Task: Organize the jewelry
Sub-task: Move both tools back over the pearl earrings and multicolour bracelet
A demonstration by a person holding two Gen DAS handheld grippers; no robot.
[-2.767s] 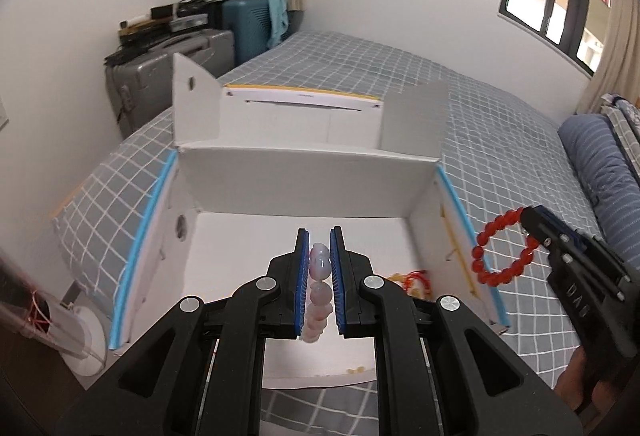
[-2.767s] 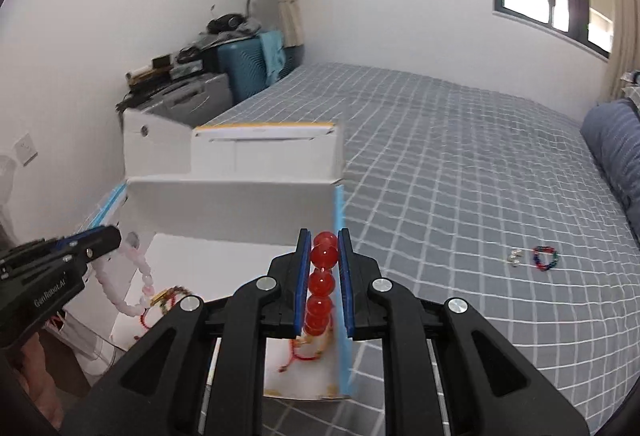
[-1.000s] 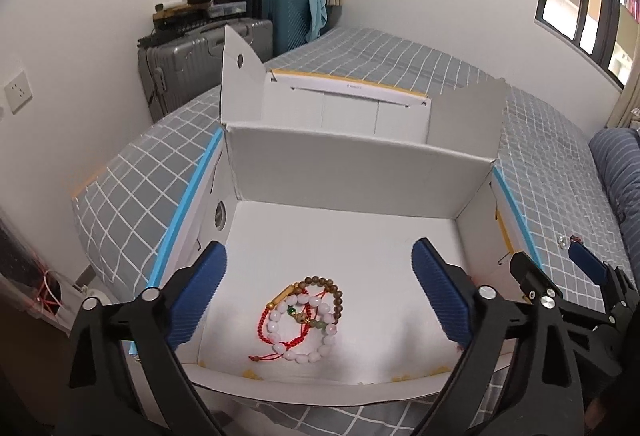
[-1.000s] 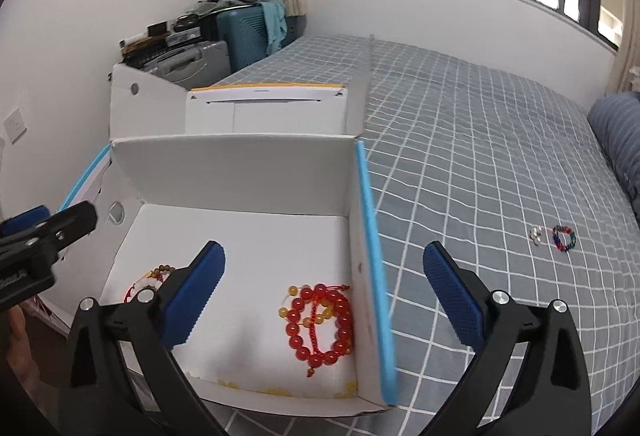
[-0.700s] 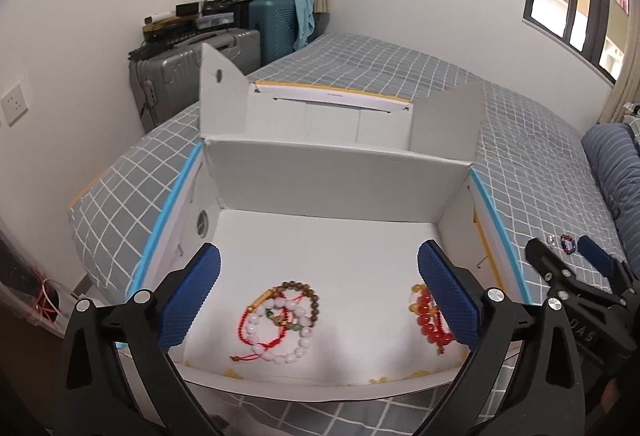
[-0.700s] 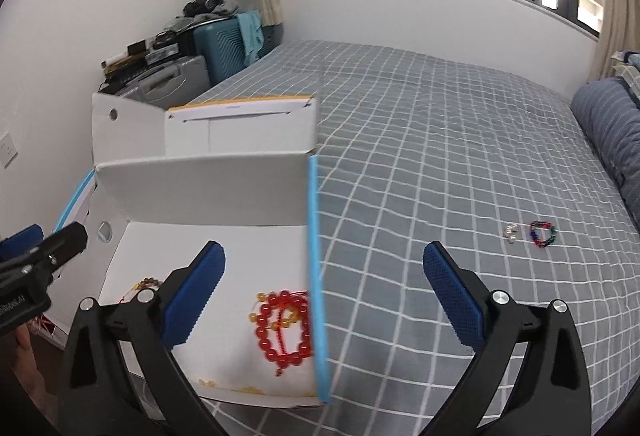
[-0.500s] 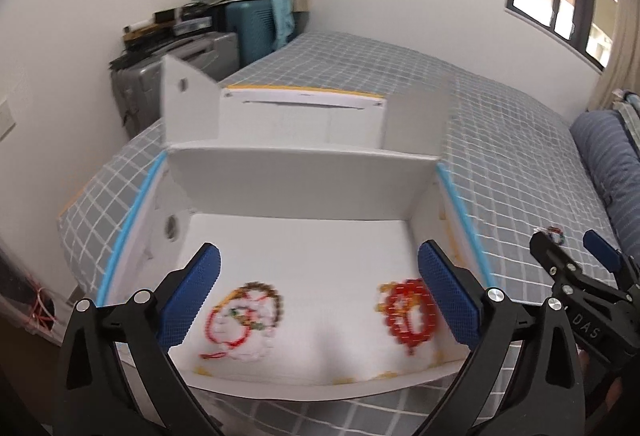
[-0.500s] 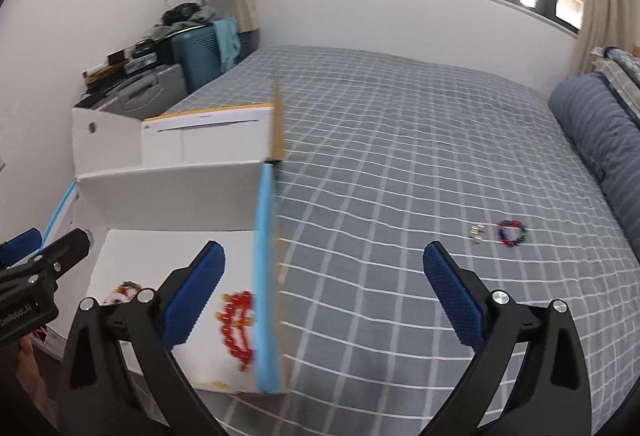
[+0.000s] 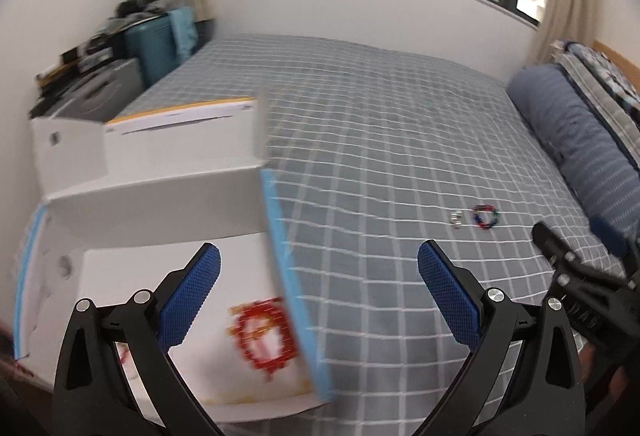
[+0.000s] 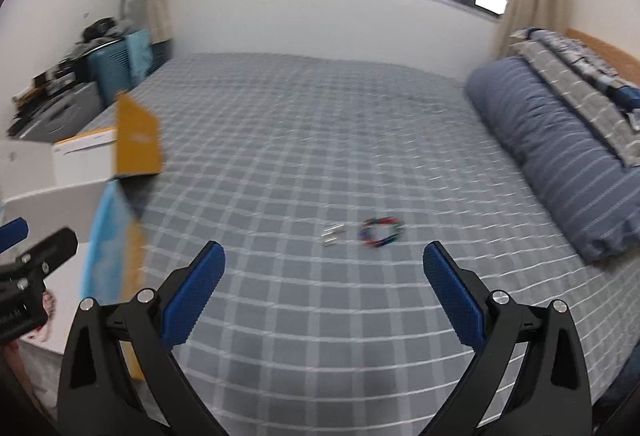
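Observation:
A white cardboard box [image 9: 160, 195] with blue-taped edges sits on the bed at the left. A red bead bracelet [image 9: 262, 336] lies inside it near the right wall. A dark multicoloured bracelet [image 9: 485, 216] and a small silver piece [image 9: 456, 218] lie on the bedspread to the right; they also show in the right wrist view, the bracelet [image 10: 381, 232] and the silver piece [image 10: 332, 234]. My left gripper [image 9: 318, 296] is open and empty over the box's right wall. My right gripper [image 10: 324, 296] is open and empty, short of the bracelet.
The bed has a grey checked cover [image 10: 300, 155]. A blue striped pillow [image 10: 560, 163] lies along the right side. Suitcases [image 9: 152, 47] and clutter stand by the wall at the far left. The box's orange-backed flap [image 10: 138, 139] stands up.
Both grippers opened and dropped their bracelets into the box. Both views have since swung right, away from the box toward the bracelet on the bed.

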